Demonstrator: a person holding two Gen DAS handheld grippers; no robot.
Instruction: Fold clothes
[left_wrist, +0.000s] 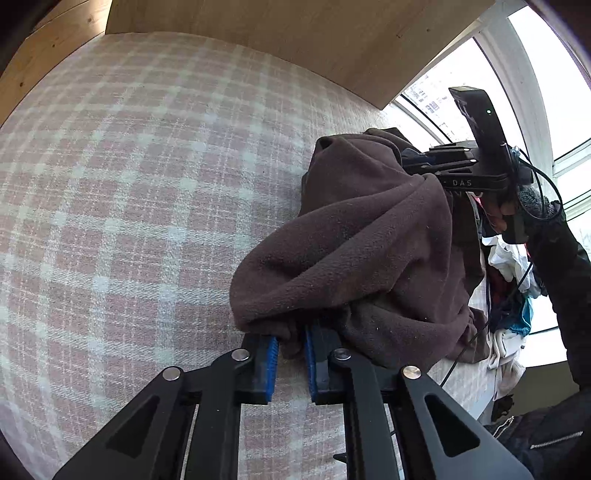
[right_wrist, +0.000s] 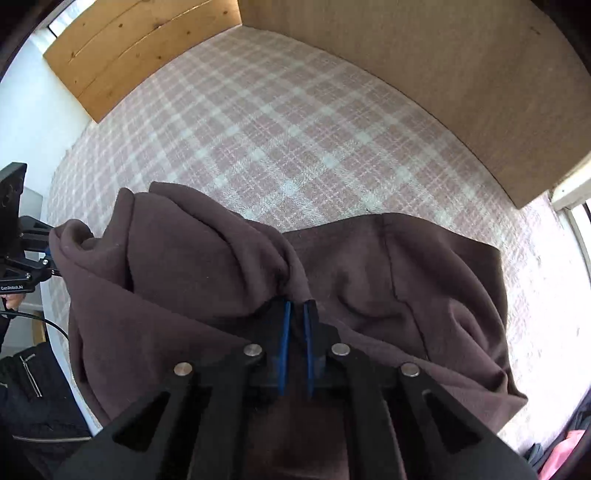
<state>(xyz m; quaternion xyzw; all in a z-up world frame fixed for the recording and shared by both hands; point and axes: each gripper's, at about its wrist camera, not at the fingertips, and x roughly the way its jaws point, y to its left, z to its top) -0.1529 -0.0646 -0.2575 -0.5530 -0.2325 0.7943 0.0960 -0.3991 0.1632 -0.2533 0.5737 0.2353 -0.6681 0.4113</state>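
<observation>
In the left wrist view, the left gripper (left_wrist: 290, 345) is clamped on an edge of the brown fleece garment (left_wrist: 354, 251), bunched near the right side of the checked bed cover (left_wrist: 129, 184). In the right wrist view, the right gripper (right_wrist: 296, 314) pinches another fold of it. No fold is made yet; spreading and folding remain.

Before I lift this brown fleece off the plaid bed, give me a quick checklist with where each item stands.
1. Left claw shut on brown fleece edge: ok.
2. Right claw pinching a fleece fold: ok.
3. Fleece spread flat: not ok, bunched between the claws.
4. Plaid bed cover open for folding: ok.
5. Cable clear of fleece: cannot tell.
</observation>
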